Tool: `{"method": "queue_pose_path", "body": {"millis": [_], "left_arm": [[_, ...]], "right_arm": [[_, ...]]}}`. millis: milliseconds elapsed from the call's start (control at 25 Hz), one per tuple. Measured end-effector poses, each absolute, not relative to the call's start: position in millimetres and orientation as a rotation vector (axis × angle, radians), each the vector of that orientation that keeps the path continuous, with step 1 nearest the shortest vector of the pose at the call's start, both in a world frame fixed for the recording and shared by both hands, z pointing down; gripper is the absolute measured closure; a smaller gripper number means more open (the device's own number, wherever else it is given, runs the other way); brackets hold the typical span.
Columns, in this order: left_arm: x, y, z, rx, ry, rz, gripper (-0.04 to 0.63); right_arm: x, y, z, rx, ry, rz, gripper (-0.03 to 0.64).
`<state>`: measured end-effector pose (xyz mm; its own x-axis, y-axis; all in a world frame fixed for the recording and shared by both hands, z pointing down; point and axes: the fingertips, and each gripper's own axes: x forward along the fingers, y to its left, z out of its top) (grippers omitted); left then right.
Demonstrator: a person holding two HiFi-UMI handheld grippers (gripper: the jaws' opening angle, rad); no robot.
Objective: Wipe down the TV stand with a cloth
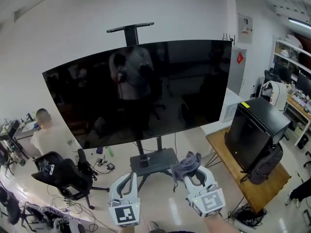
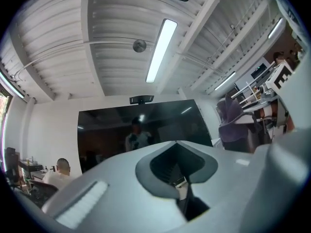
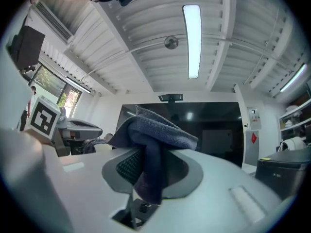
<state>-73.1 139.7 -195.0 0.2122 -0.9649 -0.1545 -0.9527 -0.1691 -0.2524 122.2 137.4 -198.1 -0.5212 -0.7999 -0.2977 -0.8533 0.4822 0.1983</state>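
A big black TV [image 1: 141, 91] hangs on a wheeled dark stand whose grey shelf [image 1: 154, 159] sits low under the screen. My right gripper [image 1: 193, 173] hovers just right of that shelf, shut on a grey-blue cloth [image 1: 187, 163]. In the right gripper view the cloth [image 3: 151, 130] is bunched between the jaws and droops over them, with the gripper [image 3: 146, 176] facing the TV [image 3: 194, 125]. My left gripper [image 1: 128, 176] is held in front of the shelf. Seen in its own view, the left gripper [image 2: 177, 174] is shut and holds nothing. The cloth [image 2: 231, 120] shows at that view's right.
A person [image 1: 46, 135] sits at a cluttered desk on the left, with a black office chair [image 1: 60, 171] and floor cables nearby. To the right stand a wooden table [image 1: 262, 186], a black cabinet [image 1: 255, 130] and a backpack [image 1: 266, 164].
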Motion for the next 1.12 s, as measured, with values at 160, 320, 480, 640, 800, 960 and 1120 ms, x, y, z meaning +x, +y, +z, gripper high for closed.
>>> {"method": "queue_pose_path", "body": {"millis": [160, 320, 480, 640, 800, 960, 1120], "left_arm": [[-56.0, 184.9, -170.6, -2.209, 1.822, -0.068, 0.356], [-57.5, 222.7, -166.3, -2.198, 1.833, -0.088, 0.356], [-58.5, 239.8, -162.1, -2.218, 1.823, -0.116, 0.356], [-66.0, 257.8, -170.6, -2.214, 1.830, -0.108, 0.356], [-72.2, 266.9, -168.4, -2.226, 1.833, -0.118, 0.356], [-83.0, 270.7, -170.5, -2.203, 1.850, -0.128, 0.356], [-85.2, 272.6, -172.8, -2.214, 1.819, -0.154, 0.356]], "right_arm": [[143.0, 185.8, -180.2, -1.421, 2.561, 0.456, 0.532], [141.9, 224.4, -174.6, -1.416, 2.573, 0.448, 0.532], [135.7, 242.9, -172.3, -1.426, 2.563, 0.436, 0.534], [127.0, 255.2, -174.1, -1.404, 2.586, 0.415, 0.534], [119.1, 257.1, -169.5, -1.373, 2.596, 0.368, 0.534], [113.4, 261.1, -169.6, -1.366, 2.599, 0.375, 0.534], [108.0, 262.7, -174.2, -1.377, 2.592, 0.374, 0.534]]}}
